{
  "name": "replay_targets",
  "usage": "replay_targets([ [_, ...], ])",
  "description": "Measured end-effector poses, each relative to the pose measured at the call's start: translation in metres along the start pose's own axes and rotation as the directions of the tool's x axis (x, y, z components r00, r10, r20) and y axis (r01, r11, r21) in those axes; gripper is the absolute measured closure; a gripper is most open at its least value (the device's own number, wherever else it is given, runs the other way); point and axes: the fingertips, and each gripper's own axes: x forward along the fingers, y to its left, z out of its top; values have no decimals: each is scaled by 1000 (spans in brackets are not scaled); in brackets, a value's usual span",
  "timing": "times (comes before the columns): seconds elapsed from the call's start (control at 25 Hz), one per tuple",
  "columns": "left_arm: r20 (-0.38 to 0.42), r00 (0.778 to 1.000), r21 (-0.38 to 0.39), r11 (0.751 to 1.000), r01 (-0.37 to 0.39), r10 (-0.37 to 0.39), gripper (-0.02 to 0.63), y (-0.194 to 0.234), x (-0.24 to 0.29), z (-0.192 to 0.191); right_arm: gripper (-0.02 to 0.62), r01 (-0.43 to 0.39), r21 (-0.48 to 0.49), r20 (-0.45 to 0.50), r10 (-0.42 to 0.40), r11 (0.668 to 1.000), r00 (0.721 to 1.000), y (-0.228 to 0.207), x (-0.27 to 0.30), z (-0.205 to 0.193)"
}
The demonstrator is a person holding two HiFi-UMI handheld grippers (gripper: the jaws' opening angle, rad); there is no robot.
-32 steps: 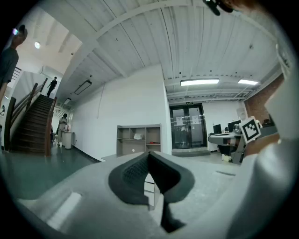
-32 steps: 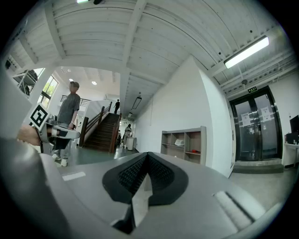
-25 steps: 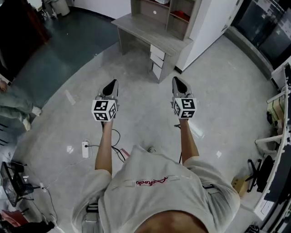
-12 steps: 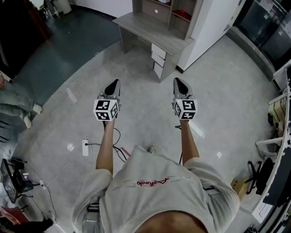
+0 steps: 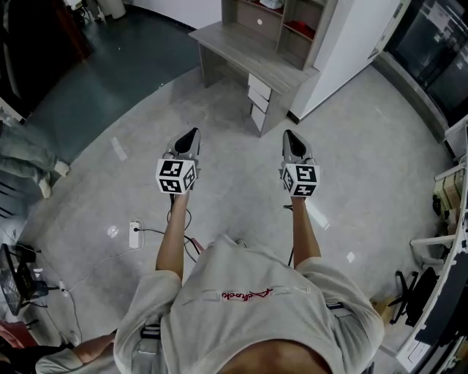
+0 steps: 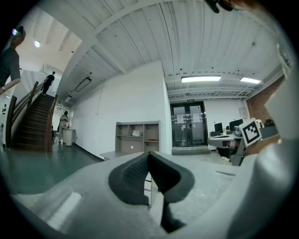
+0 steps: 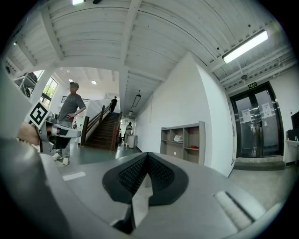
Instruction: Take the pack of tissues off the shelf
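Both grippers are held out level ahead of me, side by side, pointing toward the grey wooden shelf unit (image 5: 281, 18) at the top centre of the head view.

Left gripper (image 5: 189, 139): jaws fully together, nothing between the pads. Right gripper (image 5: 292, 140): jaws likewise closed tip to tip, empty. I judge this a carrying posture for the approach. Nothing is within reach, so there is no reason to part the jaws yet.

The shelf unit stands on a pale grey worktop (image 5: 241, 52) with white drawers, well apart from me across the grey floor (image 5: 241, 204).

What I take for the white pack of tissues (image 6: 136, 133) lies in an upper compartment, just above centre in the left gripper view. It is too small to confirm. A red item (image 7: 194, 147) sits in the neighbouring compartment to its right, identity unclear.

Hidden: the head view cuts off the top of the shelf unit. In both gripper views my own jaws cover its lower part and the drawers.
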Motion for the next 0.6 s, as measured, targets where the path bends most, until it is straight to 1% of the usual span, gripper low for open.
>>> replay_targets([
  [0.36, -12, 1000, -12, 1000, -9, 9, 603, -10, 21, -12, 589, -24, -6, -18, 24, 1000, 1000, -17, 10, -13],
  [0.6, -12, 1000, -18, 1000, -4, 4, 603, -6, 47, -16, 589, -29, -4, -24, 29, 1000, 999, -29, 31, -21],
])
